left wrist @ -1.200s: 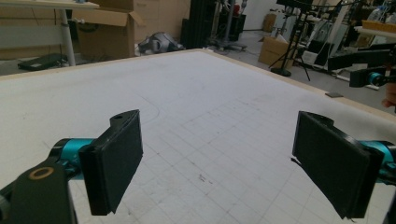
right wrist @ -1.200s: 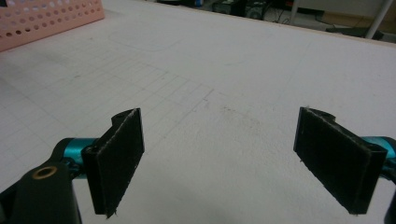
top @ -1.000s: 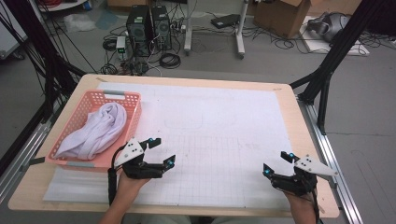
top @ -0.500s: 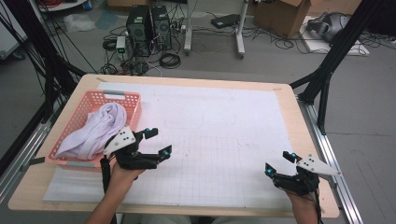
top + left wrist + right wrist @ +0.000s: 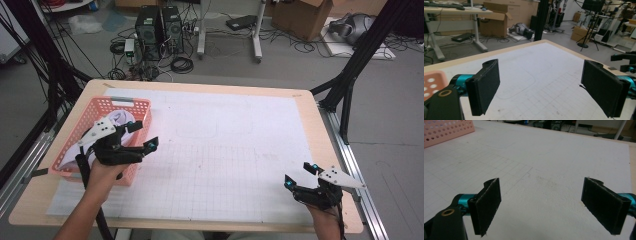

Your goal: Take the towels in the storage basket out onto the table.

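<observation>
A pink plastic basket stands at the table's left side with a white cloth bunched inside it. My left gripper hangs open over the basket's right wall, with nothing between its jaws. In the left gripper view the open left gripper faces across the mat, the basket's corner sits at the lower left, and the other gripper is at the far right. My right gripper rests open near the front right corner of the table. In the right gripper view the right gripper is empty above the mat, with the basket far off at the top left.
A white gridded mat covers most of the wooden table. Black frame legs stand at the right edge and a metal rail runs along the left. Computer towers, cables and cardboard boxes sit on the floor beyond.
My left gripper has lifted and moved away from me and leftward, from the mat beside the basket to over the basket's right wall. The right gripper has barely shifted.
</observation>
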